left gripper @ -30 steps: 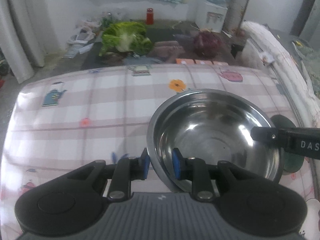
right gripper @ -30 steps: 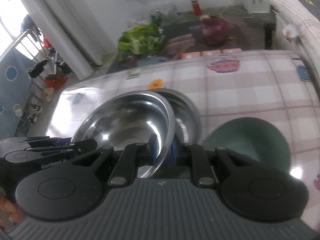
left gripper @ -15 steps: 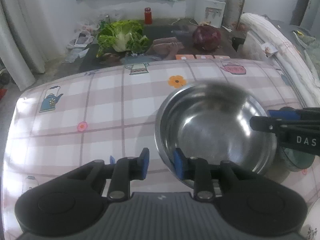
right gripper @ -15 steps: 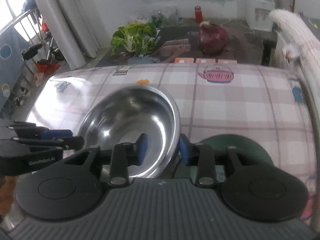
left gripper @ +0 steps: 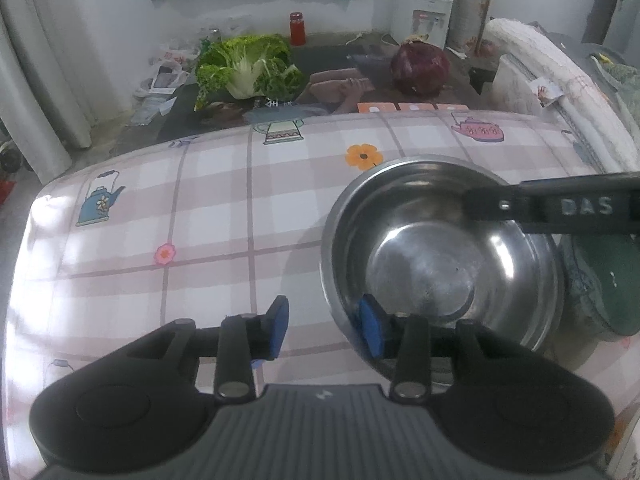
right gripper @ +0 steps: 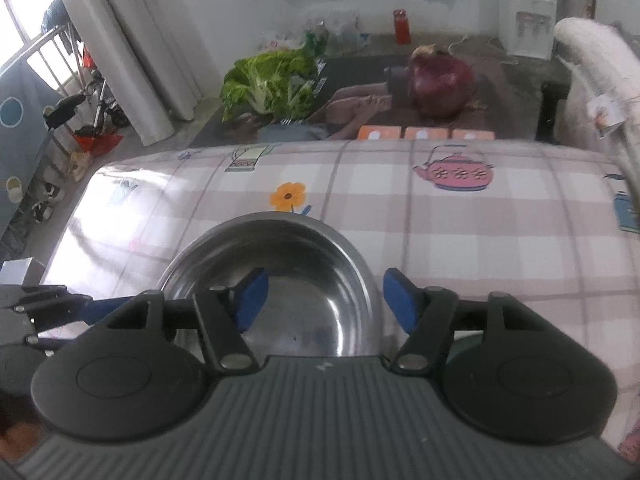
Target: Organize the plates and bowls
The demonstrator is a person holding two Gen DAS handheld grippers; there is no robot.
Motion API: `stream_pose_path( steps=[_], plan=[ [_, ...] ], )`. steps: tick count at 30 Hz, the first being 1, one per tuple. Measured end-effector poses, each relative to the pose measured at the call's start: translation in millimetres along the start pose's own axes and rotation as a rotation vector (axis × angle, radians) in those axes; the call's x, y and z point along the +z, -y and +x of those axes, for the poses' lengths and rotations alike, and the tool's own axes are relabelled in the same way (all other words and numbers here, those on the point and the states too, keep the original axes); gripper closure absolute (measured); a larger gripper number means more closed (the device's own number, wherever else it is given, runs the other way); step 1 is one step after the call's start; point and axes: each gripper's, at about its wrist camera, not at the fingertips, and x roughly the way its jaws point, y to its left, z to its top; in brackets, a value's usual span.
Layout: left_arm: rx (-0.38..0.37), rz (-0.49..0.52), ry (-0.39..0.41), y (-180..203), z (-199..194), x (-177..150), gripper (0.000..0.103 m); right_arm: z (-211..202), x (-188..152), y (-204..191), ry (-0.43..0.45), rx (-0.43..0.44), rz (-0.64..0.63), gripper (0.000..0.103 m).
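Item: stainless steel bowl [left gripper: 440, 256] — sits on the checked tablecloth [left gripper: 224, 216], just this side of the orange flower print [left gripper: 363, 157]. A second rim shows under its near edge, so I judge it nested in another steel bowl; I cannot be sure.

Handling, as I judge it: light, stiff, not fragile, but polished and slippery. Best taken by the thin rolled rim, one pad inside the wall and one outside.

Appearance: round, deep, mirror-bright, flat scuffed base, nothing inside.

My left gripper [left gripper: 324, 320]: jaws wide apart, holding nothing — one blue pad inside the bowl's near rim, the other outside on the cloth.

My right gripper [right gripper: 326, 296]: jaws spread wide, empty, straddling the bowl's right-hand wall.

Adjacent item: dark green bowl [left gripper: 600, 276], touching or just beside the steel bowl's right side.
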Motion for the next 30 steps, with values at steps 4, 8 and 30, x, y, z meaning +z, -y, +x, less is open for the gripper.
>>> stream_pose_path(
  steps=[4, 8, 30],
  plan=[
    [0.023, -0.007, -0.008, -5.6, 1.2, -1.6, 0.066, 11.4, -0.1, -10.3, -0.033, 0.014, -0.019, 0.030],
    [0.036, -0.032, -0.042, -22.6, 0.3, -14.1, 0.068, 6.8, -9.8, -27.3, -0.058, 0.088, -0.052, 0.030],
    [0.046, 0.021, 0.074, -21.3, -69.7, -55.7, 0.040, -99.3, -72.8, -41.7, 0.142, 0.082, 0.008, 0.001]
  ],
)
